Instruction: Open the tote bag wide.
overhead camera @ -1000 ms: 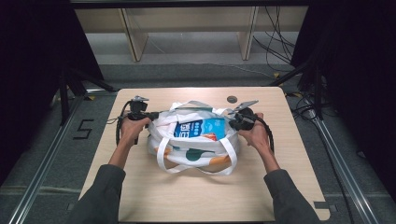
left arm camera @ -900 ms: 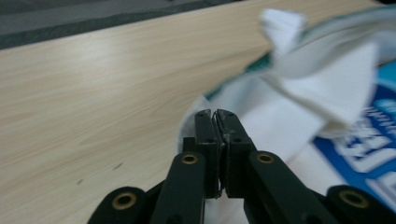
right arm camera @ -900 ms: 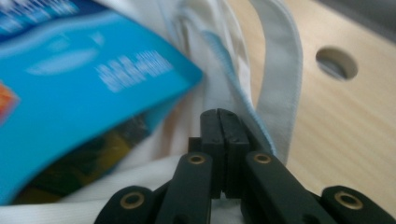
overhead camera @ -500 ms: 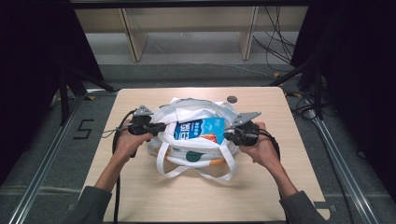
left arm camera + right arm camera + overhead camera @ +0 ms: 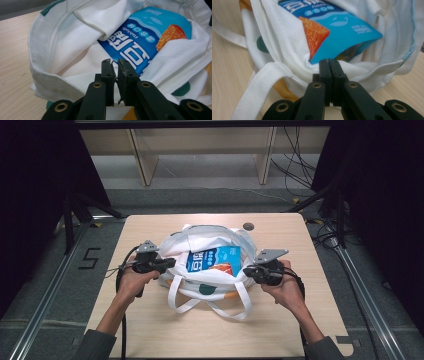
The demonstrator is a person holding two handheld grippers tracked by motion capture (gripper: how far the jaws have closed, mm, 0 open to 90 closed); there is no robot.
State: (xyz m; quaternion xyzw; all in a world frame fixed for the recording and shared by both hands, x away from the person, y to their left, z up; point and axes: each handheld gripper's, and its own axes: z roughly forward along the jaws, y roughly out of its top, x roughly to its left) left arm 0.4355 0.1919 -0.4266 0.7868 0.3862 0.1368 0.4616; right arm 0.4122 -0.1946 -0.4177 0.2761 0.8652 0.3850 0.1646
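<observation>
- A white cloth tote bag (image 5: 207, 270) lies on the bench (image 5: 150, 330) between the two hand-held grippers, its mouth spread open toward the far edge.
- A blue snack packet (image 5: 214, 261) with white lettering and an orange picture rests inside the open bag, partly under folds of cloth; in the left gripper view the blue snack packet (image 5: 155, 37) lies just beyond the jaw tips.
- The bag's two white strap handles (image 5: 215, 306) loop out onto the bench on the near side, between the two forearms.
- The left hand-held gripper (image 5: 167, 264) meets the bag's rim on its own side; in the left gripper view its jaws stand nearly together with a thin slit between them, and white cloth (image 5: 75, 82) sits at the tips. Whether cloth is pinched there I cannot tell.
- The right hand-held gripper (image 5: 248, 272) touches the opposite rim; in the right gripper view its jaws are pressed together, tips against the bag's edge (image 5: 367, 71), just below the packet's corner.
- A small dark round disc (image 5: 248, 226) sits on the bench beyond the right hand-held gripper, near the far edge.
</observation>
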